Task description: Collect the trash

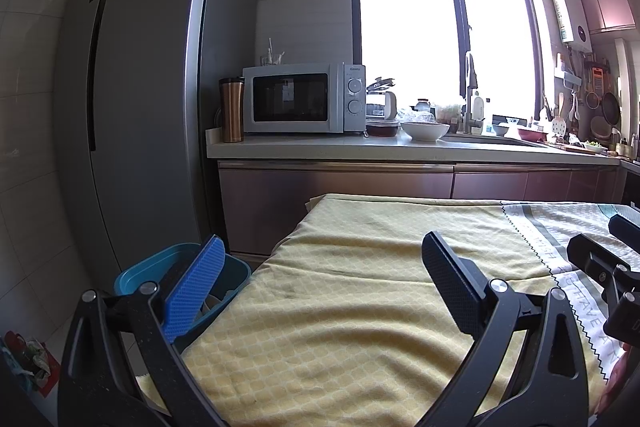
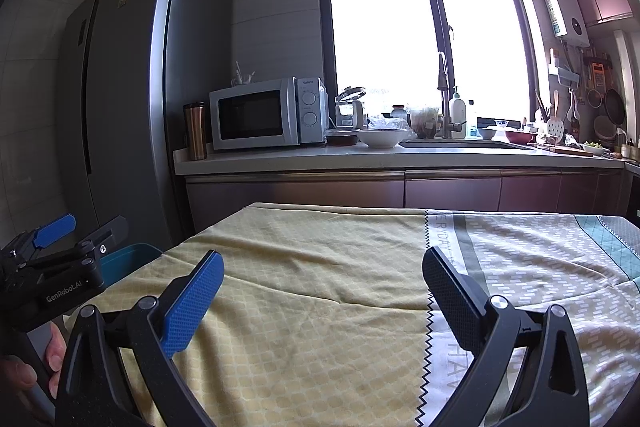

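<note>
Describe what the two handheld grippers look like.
Each of the left gripper and right gripper is a black forked frame with silver pivot bolts, carrying one blue dimpled finger pad and one black textured pad. White "GenRobot.AI" lettering marks the left gripper's body.

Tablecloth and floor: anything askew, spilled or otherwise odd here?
The yellow tablecloth is rumpled, with creases across it, but nothing is spilled on it. A crumpled heap of wrappers lies on the floor at the table's left, near the blue bin. Both grippers hover with jaws open and hold nothing.

Yellow cloth (image 2: pixel 320 307) on table; microwave (image 1: pixel 298 98), copper mug (image 1: pixel 231 109), white bowl (image 1: pixel 425 131) on counter; fridge (image 1: pixel 152 87) at left.
</note>
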Demonstrator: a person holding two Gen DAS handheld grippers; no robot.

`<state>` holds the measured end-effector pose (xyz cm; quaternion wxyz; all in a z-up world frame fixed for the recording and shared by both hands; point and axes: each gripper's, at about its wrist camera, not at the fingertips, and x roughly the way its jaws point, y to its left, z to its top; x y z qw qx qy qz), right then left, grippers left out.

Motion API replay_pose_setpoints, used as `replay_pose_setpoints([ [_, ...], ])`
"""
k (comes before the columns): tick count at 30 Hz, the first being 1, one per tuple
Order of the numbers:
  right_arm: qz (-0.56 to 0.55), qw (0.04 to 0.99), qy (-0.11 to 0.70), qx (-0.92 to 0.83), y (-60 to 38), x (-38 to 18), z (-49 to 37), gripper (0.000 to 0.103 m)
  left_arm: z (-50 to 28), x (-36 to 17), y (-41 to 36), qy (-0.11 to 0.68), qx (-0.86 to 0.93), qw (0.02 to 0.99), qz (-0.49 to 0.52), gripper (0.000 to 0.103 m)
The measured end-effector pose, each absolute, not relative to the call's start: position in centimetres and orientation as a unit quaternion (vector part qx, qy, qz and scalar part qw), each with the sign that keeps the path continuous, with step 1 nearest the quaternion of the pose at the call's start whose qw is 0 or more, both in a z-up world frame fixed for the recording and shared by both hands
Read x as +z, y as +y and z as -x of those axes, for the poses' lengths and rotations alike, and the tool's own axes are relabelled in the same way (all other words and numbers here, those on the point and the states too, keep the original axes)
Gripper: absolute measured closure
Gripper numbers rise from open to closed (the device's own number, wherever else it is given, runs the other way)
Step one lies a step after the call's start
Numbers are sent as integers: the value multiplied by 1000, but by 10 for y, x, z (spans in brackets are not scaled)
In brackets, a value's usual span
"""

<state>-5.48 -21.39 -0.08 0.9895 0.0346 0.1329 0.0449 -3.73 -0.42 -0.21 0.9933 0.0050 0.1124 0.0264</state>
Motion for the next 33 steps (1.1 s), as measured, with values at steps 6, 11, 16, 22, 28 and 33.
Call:
replay_pose_setpoints([
  [6,-35,990,132,44,-214,-2,54,7,37,-2,-5,114,25,993,-5,6],
  [11,-37,989,133,44,-214,-3,54,7,38,-3,-6,112,25,993,-5,6],
  [16,-37,990,133,43,-215,-4,54,7,37,-2,-5,112,25,993,-5,6],
  [22,-38,989,133,43,-217,-5,54,7,37,-1,-6,111,23,994,-9,6],
  [28,-42,989,136,38,-228,-4,53,7,21,0,-9,140,13,990,-19,6],
  [33,-37,984,174,10,-258,-7,43,7,-28,-1,-8,213,-10,977,-12,6],
])
